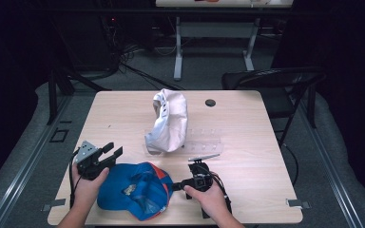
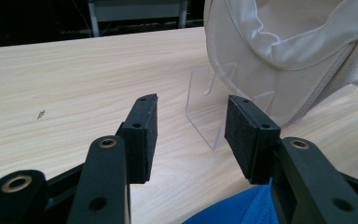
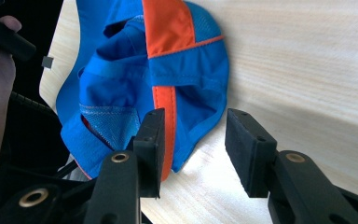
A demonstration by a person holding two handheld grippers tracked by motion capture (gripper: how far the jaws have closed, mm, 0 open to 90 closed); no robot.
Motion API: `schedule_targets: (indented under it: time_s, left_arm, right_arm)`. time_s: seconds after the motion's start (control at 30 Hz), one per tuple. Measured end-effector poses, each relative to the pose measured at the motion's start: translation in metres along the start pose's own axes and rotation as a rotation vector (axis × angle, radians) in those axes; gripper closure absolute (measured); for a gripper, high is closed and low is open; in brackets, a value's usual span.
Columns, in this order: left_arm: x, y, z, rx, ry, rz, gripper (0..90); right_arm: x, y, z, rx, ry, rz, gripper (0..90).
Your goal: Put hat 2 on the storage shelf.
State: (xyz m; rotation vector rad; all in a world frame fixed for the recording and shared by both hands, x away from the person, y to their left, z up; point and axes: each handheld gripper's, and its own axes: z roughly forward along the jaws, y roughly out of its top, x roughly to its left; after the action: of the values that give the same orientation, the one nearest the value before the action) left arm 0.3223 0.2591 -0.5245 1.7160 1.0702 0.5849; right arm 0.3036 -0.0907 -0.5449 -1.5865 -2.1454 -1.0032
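so, your blue cap (image 1: 133,190) lay at the near edge, between both hands. right gripper (image 3: 193,140) had jaws spread, straddling the cap's orange-trimmed rim; left gripper (image 2: 191,135) spread, empty, aimed at the white cap (image 1: 168,121) on its clear stand (image 2: 209,109). judged best: you pinch rim fabric squarely, not mesh.

A blue cap (image 1: 135,190) lies between both hand-held grippers; a white cap (image 1: 168,121) sits behind.

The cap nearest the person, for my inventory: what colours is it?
Blue fabric cap with orange strips; clearest in the right gripper view.
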Motion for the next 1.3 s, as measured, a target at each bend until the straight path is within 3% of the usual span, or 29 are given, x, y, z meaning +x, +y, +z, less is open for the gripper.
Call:
schedule_targets:
  time_s: [0.03,0.1,0.2,0.33,0.7,0.83,0.9,1.0,1.13,1.3]
  left_arm:
    - [0.0,0.0,0.0,0.001,0.0,0.004,54.5]
    - [-0.001,0.0,0.0,0.0,0.0,0.006,54.5]
    - [-0.001,0.0,0.001,0.002,-0.002,0.009,54.5]
    - [-0.001,0.0,0.001,0.0,0.0,0.008,54.4]
    - [0.0,0.0,0.0,-0.003,0.003,0.003,54.4]
    - [0.0,0.0,0.0,0.0,0.002,0.003,54.4]
    - [0.0,0.0,0.0,0.0,0.003,0.004,54.4]
    - [0.0,-0.001,0.001,0.0,0.003,0.003,54.3]
    - [0.0,-0.001,0.001,0.001,0.002,0.003,54.3]
    - [0.0,-0.001,0.0,0.001,0.002,0.003,54.3]
  right_arm:
    - [0.001,-0.001,0.003,-0.023,0.028,0.023,58.2]
    - [0.002,-0.002,0.004,0.004,0.021,0.026,58.1]
    - [0.004,-0.002,0.008,0.02,0.025,-0.003,58.0]
    - [0.008,-0.003,0.014,0.016,0.052,-0.001,57.8]
    - [0.013,-0.005,0.033,0.076,0.061,-0.022,57.6]
    - [0.016,-0.006,0.033,0.084,0.112,0.025,57.8]
    - [0.016,-0.006,0.031,0.059,0.142,0.027,60.0]
    - [0.016,-0.004,0.027,0.061,0.139,0.013,67.1]
    - [0.016,-0.002,0.024,0.065,0.143,0.047,76.2]
    - [0.015,-0.001,0.021,0.079,0.138,0.077,77.4]
